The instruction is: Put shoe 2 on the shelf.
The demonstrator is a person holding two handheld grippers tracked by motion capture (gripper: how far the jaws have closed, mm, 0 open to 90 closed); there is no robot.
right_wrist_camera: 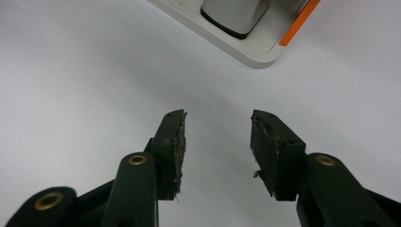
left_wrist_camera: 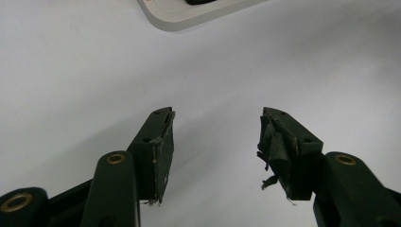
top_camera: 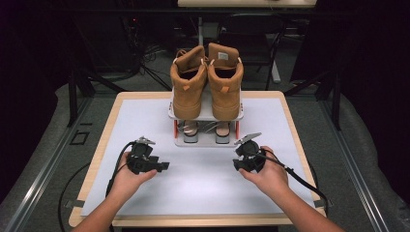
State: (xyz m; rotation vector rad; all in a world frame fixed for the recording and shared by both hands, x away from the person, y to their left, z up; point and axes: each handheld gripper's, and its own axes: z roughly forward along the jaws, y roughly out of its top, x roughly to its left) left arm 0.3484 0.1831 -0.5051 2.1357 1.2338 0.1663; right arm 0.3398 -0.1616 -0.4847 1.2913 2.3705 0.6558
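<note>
Two tan high-top boots [top_camera: 188, 84] [top_camera: 225, 84] stand heels toward me on the top shelf of a small white shoe rack [top_camera: 205, 143] with orange posts. A pair of silvery shoes [top_camera: 191, 131] sits on its lower shelf. My left gripper [top_camera: 163, 166] [left_wrist_camera: 218, 113] rests low over the white mat in front of the rack's left side, jaws open with nothing between them. My right gripper [top_camera: 241, 162] [right_wrist_camera: 218, 114] is in front of the rack's right corner, also open and empty. The rack's base [right_wrist_camera: 246, 49], a silver shoe [right_wrist_camera: 234, 14] and an orange post [right_wrist_camera: 300, 21] lie just beyond it.
A white mat [top_camera: 203, 186] covers the wooden table [top_camera: 100, 145]. The rack's corner [left_wrist_camera: 189, 16] shows at the top of the left gripper view. Cables trail from both grippers off the table's front corners. Dark chairs and stands are behind the table.
</note>
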